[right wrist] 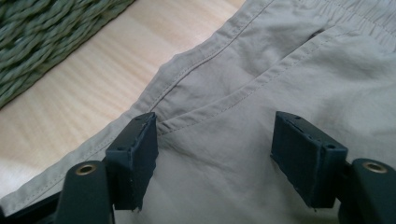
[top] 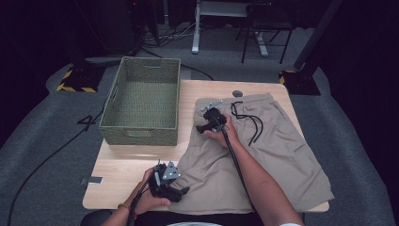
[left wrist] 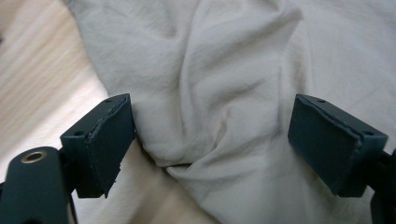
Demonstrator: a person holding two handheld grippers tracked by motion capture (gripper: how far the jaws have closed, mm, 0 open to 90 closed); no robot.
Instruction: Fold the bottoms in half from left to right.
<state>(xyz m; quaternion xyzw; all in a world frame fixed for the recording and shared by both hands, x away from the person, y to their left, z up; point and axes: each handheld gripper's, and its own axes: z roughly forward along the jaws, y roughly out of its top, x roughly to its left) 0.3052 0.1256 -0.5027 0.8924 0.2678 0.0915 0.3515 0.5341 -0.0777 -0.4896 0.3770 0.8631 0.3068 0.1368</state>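
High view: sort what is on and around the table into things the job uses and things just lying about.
In the job:
- beige shorts with black drawstring
- left gripper, open at the hem
- right gripper, open near the pocket
- likely the woven basket

Lying about:
- floor cables
- chair
- small round disc

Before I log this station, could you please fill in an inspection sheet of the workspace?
Surface: light wooden table, bare at front left.
Job's things: beige shorts spread flat, black drawstring loose on top; empty green woven basket at left.
Clutter: nothing seen.
Grippers: left gripper open over the hem; right gripper open at the pocket.
Cables: one along right forearm; others on floor.
Surroundings: grey carpet, dark room, desk legs behind.
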